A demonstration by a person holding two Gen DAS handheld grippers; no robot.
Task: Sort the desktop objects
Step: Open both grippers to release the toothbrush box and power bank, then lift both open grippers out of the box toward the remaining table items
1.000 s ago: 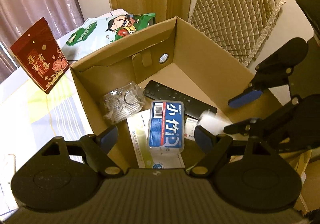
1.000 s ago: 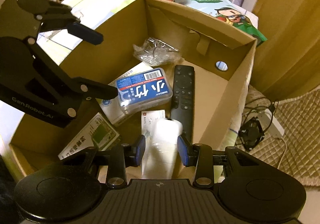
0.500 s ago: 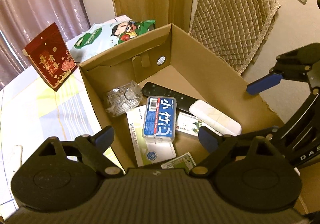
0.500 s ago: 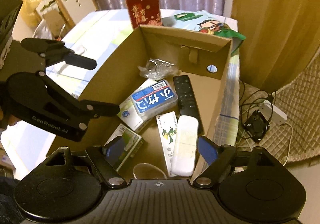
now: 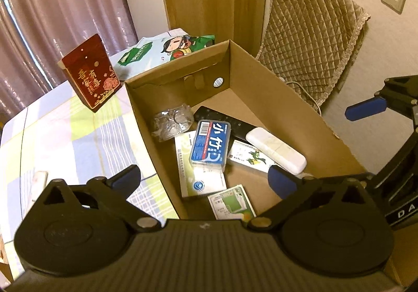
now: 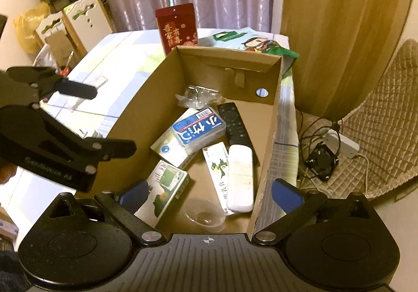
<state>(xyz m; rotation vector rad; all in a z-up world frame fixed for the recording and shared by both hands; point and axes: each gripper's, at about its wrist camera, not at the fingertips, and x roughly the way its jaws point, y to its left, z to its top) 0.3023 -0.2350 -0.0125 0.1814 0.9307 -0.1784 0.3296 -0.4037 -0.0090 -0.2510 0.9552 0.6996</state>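
A cardboard box [image 6: 135,119] is seen standing open on a table covered with a checked cloth [image 5: 65,140], and the sorted things are gathered inside it. A white oblong case [image 6: 240,177] is laid on the box floor near the right wall, its far end resting over a black remote control [image 6: 232,122]. Just beside it, a narrow white carton printed with a green figure [image 6: 216,164] is laid flat. A blue-labelled plastic box [image 6: 198,129] is stacked on a white-and-green carton [image 6: 167,146], and a crumpled clear wrapper [image 6: 198,97] is found toward the far end. A green-printed carton [image 6: 167,185] and a clear plastic cup [image 6: 205,215] (lying close to the near wall) are also held in the box.

The right gripper [image 6: 211,196] is held above the near end of the box with its jaws opening wide; nothing is pressed between the blue pads, and the white case is left lying below them. The left gripper [image 5: 203,177] is likewise poised over the box, jaws opening, with nothing clamped.

Outside the box, a red gift bag [image 5: 90,75] is stood upright on the cloth, and a cartoon-printed bag [image 5: 167,49] is laid behind the far wall.
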